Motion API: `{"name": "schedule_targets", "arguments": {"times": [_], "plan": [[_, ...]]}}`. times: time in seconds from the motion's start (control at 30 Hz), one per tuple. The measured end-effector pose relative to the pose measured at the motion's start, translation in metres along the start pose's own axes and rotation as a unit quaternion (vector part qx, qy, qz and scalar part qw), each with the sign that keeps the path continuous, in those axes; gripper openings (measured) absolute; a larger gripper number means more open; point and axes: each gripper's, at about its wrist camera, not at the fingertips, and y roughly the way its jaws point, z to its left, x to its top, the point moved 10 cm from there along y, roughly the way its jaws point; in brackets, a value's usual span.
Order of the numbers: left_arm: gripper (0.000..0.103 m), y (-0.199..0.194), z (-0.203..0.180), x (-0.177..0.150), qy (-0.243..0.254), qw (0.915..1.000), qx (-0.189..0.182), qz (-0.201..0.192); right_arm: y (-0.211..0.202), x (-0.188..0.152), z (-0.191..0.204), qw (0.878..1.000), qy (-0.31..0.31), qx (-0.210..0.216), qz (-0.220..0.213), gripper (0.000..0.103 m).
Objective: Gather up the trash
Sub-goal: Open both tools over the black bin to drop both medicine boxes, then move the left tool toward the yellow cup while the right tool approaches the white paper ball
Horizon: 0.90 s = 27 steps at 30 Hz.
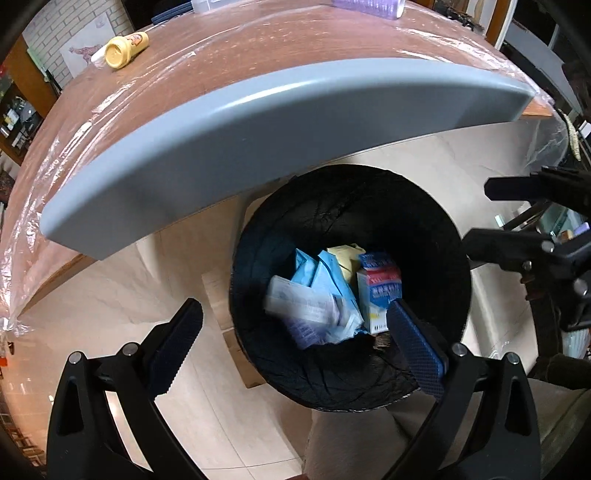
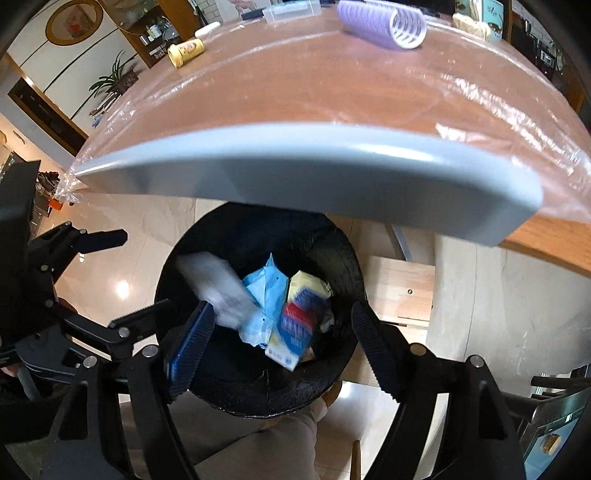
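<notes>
A black-lined trash bin [image 1: 332, 373] stands on the floor below the table edge; it also shows in the right wrist view [image 2: 258, 387]. Inside lie a blue wrapper [image 1: 321, 273], a red-and-blue carton [image 1: 380, 291] and a blurred white-purple packet [image 1: 306, 306], which looks to be in mid-fall. My left gripper [image 1: 295, 339] is open and empty above the bin. My right gripper [image 2: 282, 332] is open and empty above the bin too. The right wrist view shows the carton [image 2: 295, 328], the wrapper [image 2: 266, 291] and the packet [image 2: 221, 291].
A wooden table under clear plastic [image 2: 314, 81] has a grey edge [image 1: 229, 140]. On it lie a yellow bottle [image 1: 123, 48] and a purple roller [image 2: 384, 22]. A wooden board [image 2: 402, 291] stands beside the bin. The floor is pale tile.
</notes>
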Motion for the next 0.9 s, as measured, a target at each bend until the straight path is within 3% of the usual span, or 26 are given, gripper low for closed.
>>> {"name": "schedule_targets", "arguments": {"times": [0.13,0.4,0.57,0.67,0.7,0.77,0.83,0.9], "plan": [[0.100,-0.003,0.001,0.001,-0.022,0.9995,-0.023,-0.008,-0.005,0.004,0.001,1.000,-0.006,-0.004,-0.005,0.076],[0.100,-0.039,0.007,0.014,-0.013,0.9986,-0.008,-0.051,-0.040,0.018,0.009,0.999,-0.026,0.000,-0.045,0.076],[0.100,-0.091,0.019,0.046,-0.022,0.9914,0.000,-0.129,-0.090,0.047,0.017,0.991,-0.056,-0.021,-0.116,0.078],[0.100,-0.129,0.042,0.073,-0.043,0.9782,0.030,-0.201,-0.131,0.072,0.017,0.979,-0.060,-0.049,-0.189,0.092],[0.100,-0.142,0.049,0.082,-0.049,0.9709,0.032,-0.232,-0.148,0.084,0.016,0.972,-0.054,-0.056,-0.223,0.099],[0.100,-0.171,0.069,0.099,-0.071,0.9480,0.035,-0.308,-0.173,0.101,0.011,0.958,-0.038,-0.065,-0.276,0.099],[0.101,-0.184,0.089,0.111,-0.098,0.9343,0.060,-0.338,-0.192,0.119,0.001,0.947,-0.004,-0.062,-0.315,0.099],[0.101,-0.187,0.103,0.122,-0.109,0.9338,0.065,-0.335,-0.197,0.134,-0.010,0.946,0.034,-0.037,-0.320,0.099]]}}
